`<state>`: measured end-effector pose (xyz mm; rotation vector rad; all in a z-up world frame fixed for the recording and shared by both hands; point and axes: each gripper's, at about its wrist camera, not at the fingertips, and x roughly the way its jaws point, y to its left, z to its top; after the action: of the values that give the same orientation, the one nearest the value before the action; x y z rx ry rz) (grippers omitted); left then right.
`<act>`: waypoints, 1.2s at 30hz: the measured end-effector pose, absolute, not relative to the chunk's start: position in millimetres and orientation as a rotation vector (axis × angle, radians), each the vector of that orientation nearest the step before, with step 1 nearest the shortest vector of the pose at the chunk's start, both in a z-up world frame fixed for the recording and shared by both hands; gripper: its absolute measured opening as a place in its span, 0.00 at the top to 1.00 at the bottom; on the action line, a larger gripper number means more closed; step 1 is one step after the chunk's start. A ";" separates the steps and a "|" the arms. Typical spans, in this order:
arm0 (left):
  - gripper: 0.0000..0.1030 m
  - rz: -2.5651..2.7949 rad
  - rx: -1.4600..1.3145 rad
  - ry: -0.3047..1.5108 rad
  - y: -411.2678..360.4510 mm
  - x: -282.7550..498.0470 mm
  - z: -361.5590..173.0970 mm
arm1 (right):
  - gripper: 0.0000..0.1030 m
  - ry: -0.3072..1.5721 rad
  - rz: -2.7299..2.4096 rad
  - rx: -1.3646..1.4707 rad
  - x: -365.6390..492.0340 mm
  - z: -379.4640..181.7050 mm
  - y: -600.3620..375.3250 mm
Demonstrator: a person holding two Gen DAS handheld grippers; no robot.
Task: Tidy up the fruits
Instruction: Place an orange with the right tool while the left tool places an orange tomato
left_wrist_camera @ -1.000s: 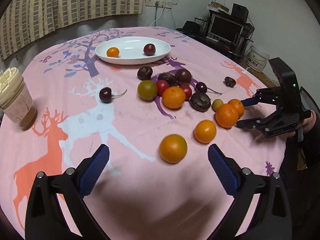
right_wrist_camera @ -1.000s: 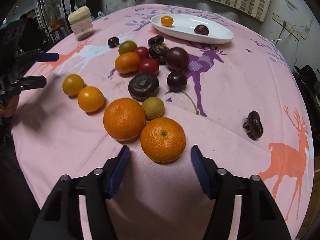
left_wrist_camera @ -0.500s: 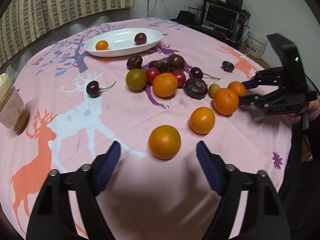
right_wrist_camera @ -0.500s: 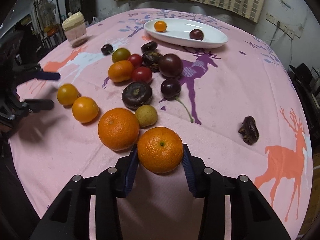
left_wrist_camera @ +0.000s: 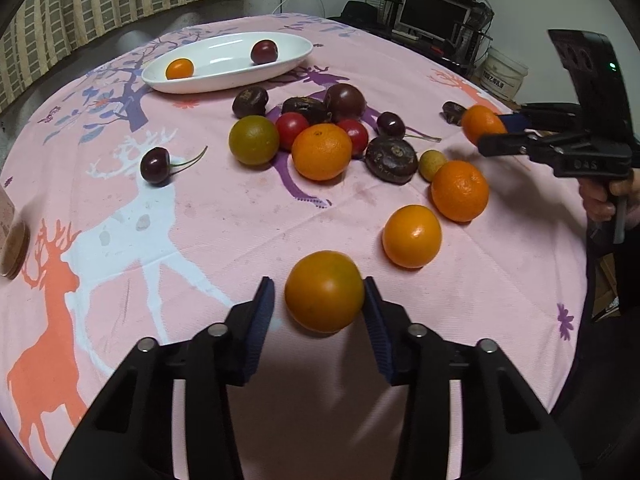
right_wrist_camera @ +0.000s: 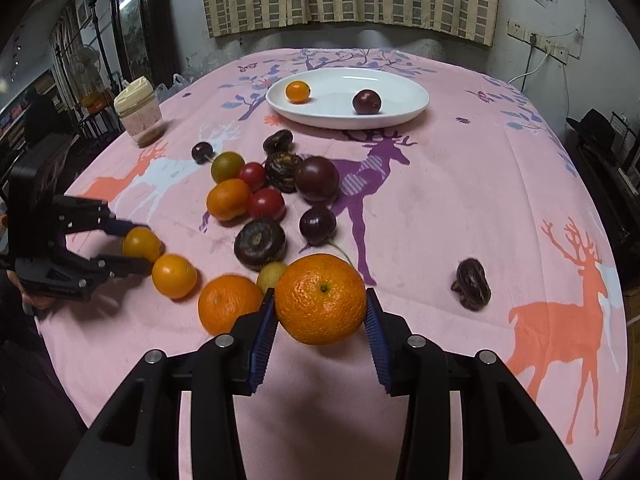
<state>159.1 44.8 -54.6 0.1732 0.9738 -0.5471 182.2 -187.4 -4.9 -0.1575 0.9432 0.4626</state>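
Note:
My right gripper is shut on a large orange and holds it above the pink cloth; it also shows in the left wrist view. My left gripper has its jaws around a greenish-orange fruit on the cloth, the right pad touching, a narrow gap at the left pad. A white oval plate at the far side holds a small orange fruit and a dark plum. Several oranges, tomatoes, plums and cherries lie in the middle.
A lidded jar stands at the table's left side. A dark dried fruit lies alone at the right. Another orange sits just left of my right gripper. A monitor and shelves stand beyond the table.
My right gripper shut on the large orange and lifted it off the cloth. My left gripper moved forward and narrowed around the greenish-orange fruit.

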 end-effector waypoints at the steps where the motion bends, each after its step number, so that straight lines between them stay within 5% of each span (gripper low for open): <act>1: 0.63 -0.558 0.161 0.981 46.1 161.4 -52.8 | 0.58 0.940 0.462 -0.151 185.9 -3.7 -186.7; 13: 0.63 -0.471 0.013 0.834 57.6 309.1 19.3 | 0.58 0.831 0.434 0.018 333.7 19.7 -145.3; 23: 0.63 -0.353 0.043 0.950 29.8 425.6 -15.3 | 0.57 0.912 0.395 -0.030 424.1 -16.1 -102.7; 25: 0.51 -0.291 0.032 0.961 33.5 430.6 -17.0 | 0.45 0.902 0.384 -0.038 420.5 -13.6 -102.3; 27: 0.22 -0.263 0.005 0.923 41.4 423.8 -9.8 | 0.29 0.868 0.372 -0.033 409.5 -4.5 -108.7; 28: 0.17 -0.264 -0.012 0.891 46.9 416.5 -3.3 | 0.28 0.840 0.363 -0.047 397.4 3.7 -112.6; 32: 0.07 -0.238 -0.013 0.811 62.6 369.1 23.0 | 0.14 0.756 0.355 -0.087 340.8 26.0 -130.2; 36: 0.05 -0.258 -0.001 0.793 70.4 311.3 29.9 | 0.14 0.714 0.422 -0.046 259.9 33.0 -150.2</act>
<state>311.3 70.4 29.9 -0.0013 0.7926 -0.2580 259.9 -150.2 33.0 -0.0463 0.7141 0.4221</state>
